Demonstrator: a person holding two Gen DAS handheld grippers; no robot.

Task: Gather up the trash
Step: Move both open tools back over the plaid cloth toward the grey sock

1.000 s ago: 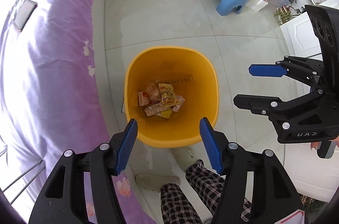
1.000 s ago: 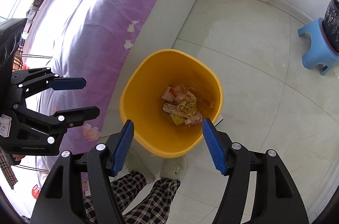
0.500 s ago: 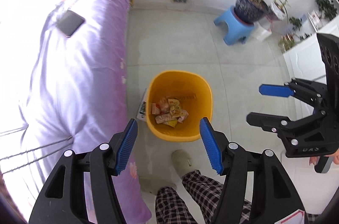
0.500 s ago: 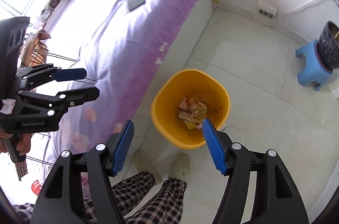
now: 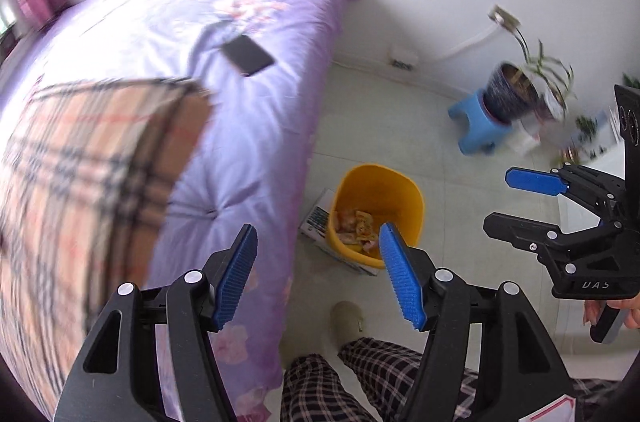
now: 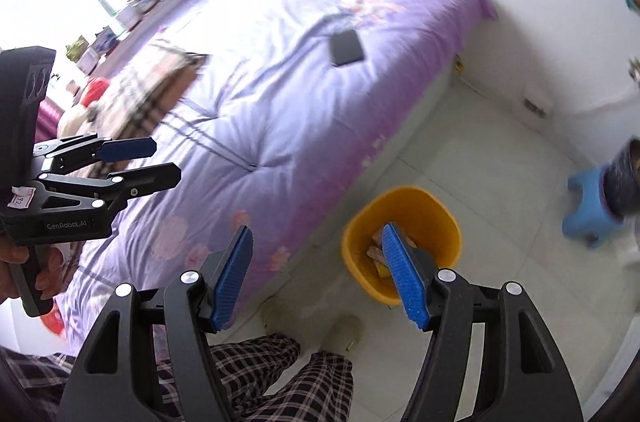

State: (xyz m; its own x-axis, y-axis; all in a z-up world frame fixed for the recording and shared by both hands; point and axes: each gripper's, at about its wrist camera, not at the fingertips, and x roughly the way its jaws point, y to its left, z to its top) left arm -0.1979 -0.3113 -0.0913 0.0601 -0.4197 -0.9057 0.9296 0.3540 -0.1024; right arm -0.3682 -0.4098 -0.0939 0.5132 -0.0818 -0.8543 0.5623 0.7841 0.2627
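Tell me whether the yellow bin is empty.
No: the yellow bin holds several snack wrappers at its bottom.

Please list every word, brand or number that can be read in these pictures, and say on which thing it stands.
"GenRobot.AI": body of the left gripper.
"DAS": body of the right gripper.
White tag on the left gripper: digits, too blurred.
Wrappers in the yellow bin: print too small.
Box beside the bin: unreadable.
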